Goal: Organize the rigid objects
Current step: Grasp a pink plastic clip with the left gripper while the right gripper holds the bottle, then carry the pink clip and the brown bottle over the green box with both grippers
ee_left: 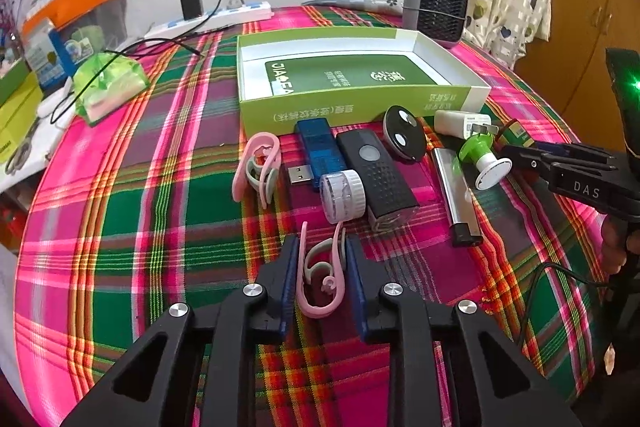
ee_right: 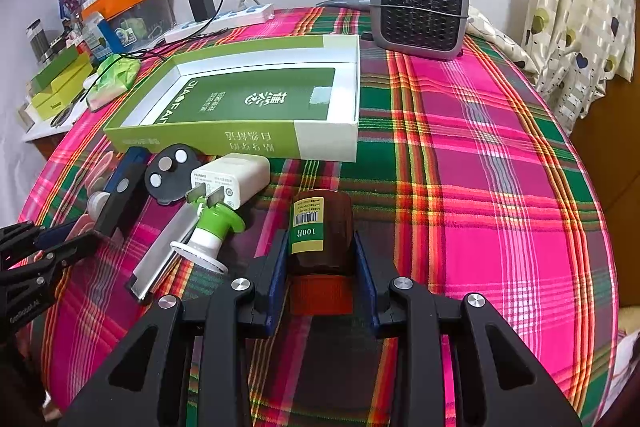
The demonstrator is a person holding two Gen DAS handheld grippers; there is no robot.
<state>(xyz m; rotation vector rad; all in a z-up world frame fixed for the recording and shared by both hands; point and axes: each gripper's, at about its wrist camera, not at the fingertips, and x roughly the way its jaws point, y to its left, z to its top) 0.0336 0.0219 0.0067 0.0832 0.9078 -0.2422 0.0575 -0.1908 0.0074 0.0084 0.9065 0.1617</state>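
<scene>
Pink clip (ee_left: 320, 279) sits pinched in the closed left gripper (ee_left: 322, 277), at six o'clock from the box (ee_left: 452, 99). Right gripper (ee_right: 322, 267) clamps the brown bottle (ee_right: 322, 231). Grasping seems finished; next, probably, lift both toward twelve o'clock into the box.

the brown bottle (ee_right: 321, 227) has its label text too tiny to read, and the pink clips (ee_right: 96, 171) hide mostly behind the black light (ee_right: 120, 201).

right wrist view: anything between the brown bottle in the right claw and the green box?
Nothing. In the right wrist view only bare plaid cloth lies between the brown bottle and the green box.
</scene>
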